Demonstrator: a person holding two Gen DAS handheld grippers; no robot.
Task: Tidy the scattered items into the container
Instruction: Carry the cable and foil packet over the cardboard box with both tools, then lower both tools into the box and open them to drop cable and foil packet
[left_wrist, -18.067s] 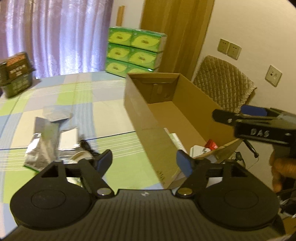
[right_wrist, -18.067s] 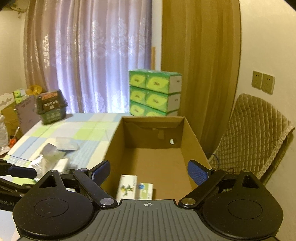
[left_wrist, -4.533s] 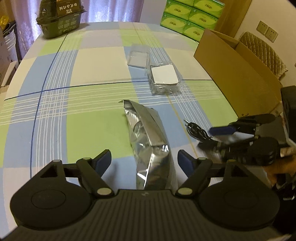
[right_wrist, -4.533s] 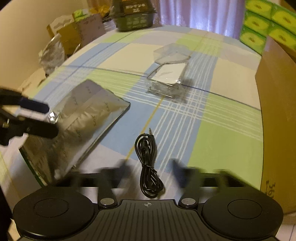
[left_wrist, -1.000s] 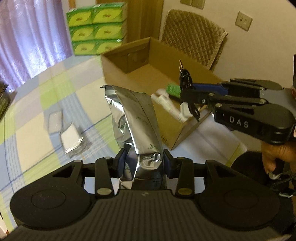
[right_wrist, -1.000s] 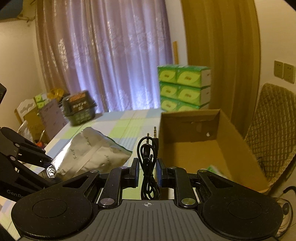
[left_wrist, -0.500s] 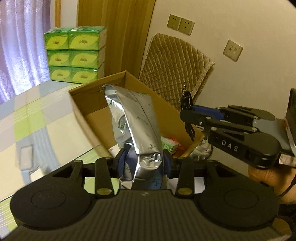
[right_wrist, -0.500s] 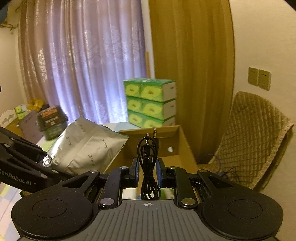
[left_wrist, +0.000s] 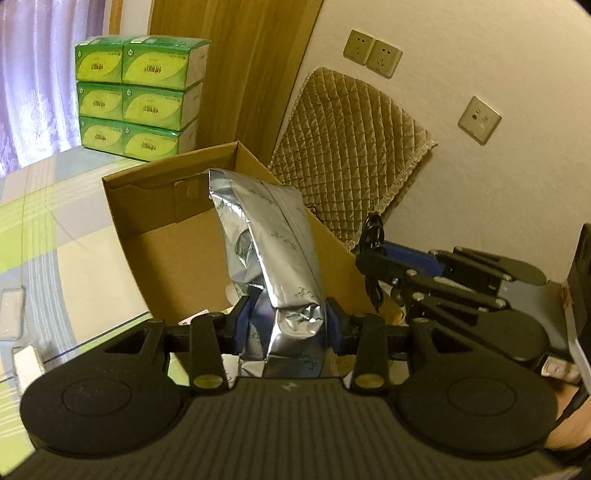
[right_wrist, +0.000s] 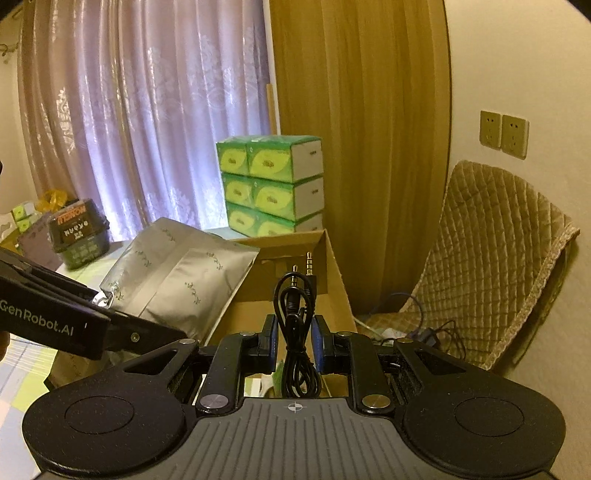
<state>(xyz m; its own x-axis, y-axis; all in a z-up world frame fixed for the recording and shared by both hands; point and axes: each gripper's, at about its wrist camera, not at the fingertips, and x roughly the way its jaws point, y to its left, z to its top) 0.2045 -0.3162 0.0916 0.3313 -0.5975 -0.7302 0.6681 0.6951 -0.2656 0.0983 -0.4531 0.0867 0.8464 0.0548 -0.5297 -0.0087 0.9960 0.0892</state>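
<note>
The left gripper (left_wrist: 287, 325) is closed on the lower end of a silver foil pouch (left_wrist: 273, 251), which stands up above the open cardboard box (left_wrist: 155, 229) on the table. The right gripper (right_wrist: 294, 345) pinches a coiled black audio cable (right_wrist: 295, 332) between its blue pads, with the two plugs pointing up, also above the box near its right wall. Behind the box there is a stack of green tissue packs (right_wrist: 271, 184), and to the right of the box a quilted chair back (left_wrist: 351, 155).
</note>
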